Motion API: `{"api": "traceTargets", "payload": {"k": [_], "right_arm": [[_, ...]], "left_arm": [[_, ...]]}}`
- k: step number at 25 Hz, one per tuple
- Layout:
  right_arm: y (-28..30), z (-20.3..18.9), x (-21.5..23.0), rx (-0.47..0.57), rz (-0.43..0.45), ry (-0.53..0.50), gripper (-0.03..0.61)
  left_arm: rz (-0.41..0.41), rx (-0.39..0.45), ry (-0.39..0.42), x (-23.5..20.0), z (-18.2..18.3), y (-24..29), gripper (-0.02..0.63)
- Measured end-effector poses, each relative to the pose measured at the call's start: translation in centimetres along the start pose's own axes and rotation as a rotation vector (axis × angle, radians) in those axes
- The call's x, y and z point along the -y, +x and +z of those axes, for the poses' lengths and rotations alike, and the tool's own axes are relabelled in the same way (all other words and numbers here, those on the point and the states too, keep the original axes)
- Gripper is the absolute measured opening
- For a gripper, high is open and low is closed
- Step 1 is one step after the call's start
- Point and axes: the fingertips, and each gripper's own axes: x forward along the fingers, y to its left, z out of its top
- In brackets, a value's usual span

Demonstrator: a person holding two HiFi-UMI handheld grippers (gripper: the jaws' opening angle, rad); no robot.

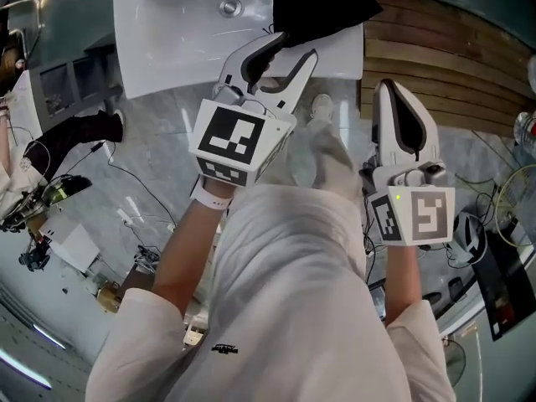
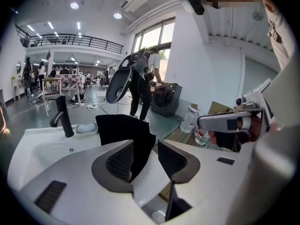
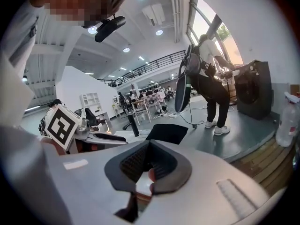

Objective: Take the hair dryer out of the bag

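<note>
In the head view, the black bag (image 1: 322, 2) is seen at twelve o'clock on the sink (image 1: 167, 32). The left gripper (image 1: 295, 48) is held half open below it, and the right gripper (image 1: 389, 86) is shut at three o'clock. In the left gripper view, the bag is framed between the parted jaws but is not pressed by them. In the right gripper view, nothing is held. The hair dryer is not seen and is presumed to be inside the bag. It is judged rigid and rather heavy, best taken by its handle.

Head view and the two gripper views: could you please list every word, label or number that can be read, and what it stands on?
No text can be read in any view.
The left marker cube and right marker cube: black-and-white square patterns only, no letters.
The dark print on the white garment: too small to read.
The label on the bottle: too blurred to read.
</note>
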Motion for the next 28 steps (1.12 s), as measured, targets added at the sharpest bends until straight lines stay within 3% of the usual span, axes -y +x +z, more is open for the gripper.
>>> {"api": "traceTargets", "payload": {"k": [7,10,16,17,20,28], "right_arm": [[2.5,-0.7,1.2,-0.013,-0.013,-0.002,0.011],[3.3,-1.0,1.7,-0.016,-0.015,0.005,0.011],[4.0,-2.1,1.3,-0.028,-0.011,0.012,0.011],[4.0,-2.3,1.2,-0.032,-0.009,0.011,0.011],[3.5,-3.0,1.2,-0.048,-0.003,0.009,0.011],[4.6,-4.0,1.2,-0.074,-0.002,-0.007,0.011]], "left_arm": [[0.025,-0.138,0.21,-1.4,-2.7,5.1,0.21],[0.008,-0.15,0.276,-1.0,-3.1,6.8,0.265],[0.054,-0.179,0.381,-1.9,-4.8,8.5,0.265],[0.074,-0.178,0.371,-2.3,-5.0,8.6,0.236],[0.112,-0.135,0.273,-2.9,-4.2,8.1,0.037],[-0.028,-0.091,0.049,-3.9,0.3,7.2,0.018]]}}
